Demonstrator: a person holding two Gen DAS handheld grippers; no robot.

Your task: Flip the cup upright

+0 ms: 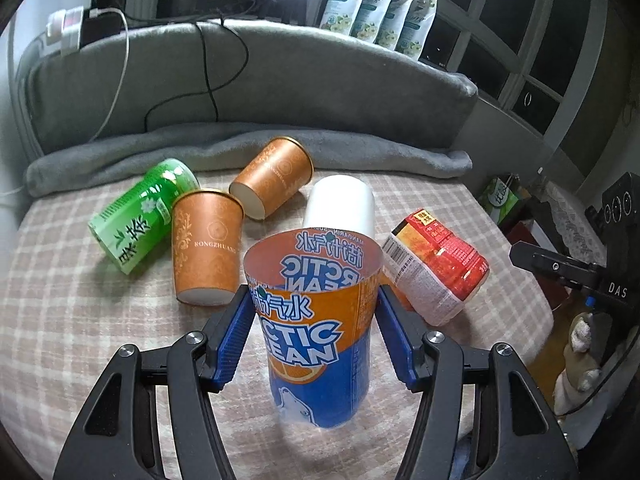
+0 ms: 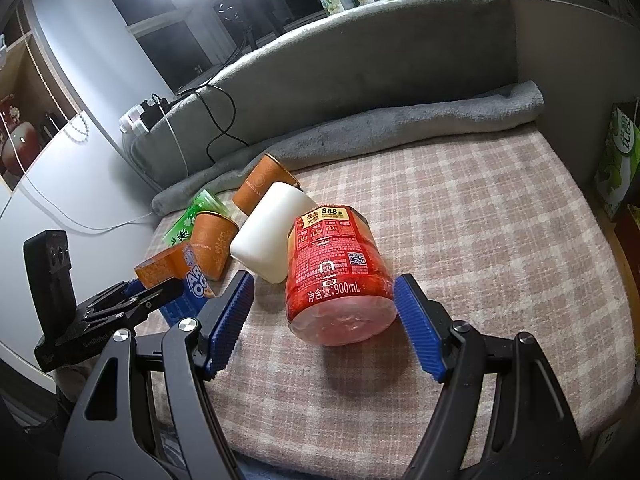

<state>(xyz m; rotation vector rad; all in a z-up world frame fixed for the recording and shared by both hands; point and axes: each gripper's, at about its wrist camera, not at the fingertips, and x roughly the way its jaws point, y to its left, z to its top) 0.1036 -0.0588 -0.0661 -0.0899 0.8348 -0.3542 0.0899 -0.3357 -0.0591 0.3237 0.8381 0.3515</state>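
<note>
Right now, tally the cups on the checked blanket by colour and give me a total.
Orange paper cups: 2
Green label cup: 1
White cup: 1
Red label cup: 1
Orange-and-blue Arctic Ocean cup: 1
Total: 6

The Arctic Ocean cup (image 1: 316, 336) looks like a cut-off plastic bottle, thin glossy film label, see-through at the rim. The red-label cup (image 2: 340, 280) is the same shiny plastic, with a clear ribbed base. Two orange paper cups (image 1: 206, 248) look matt, with gold-looking rims. The white cup (image 2: 272, 236) is smooth, satin. Checked bedcover (image 2: 480, 240) is soft nubby cloth; grey blanket (image 1: 240, 148) is fleecy. Gripper pads (image 2: 230, 328) are ridged blue plastic on matt black arms.
</note>
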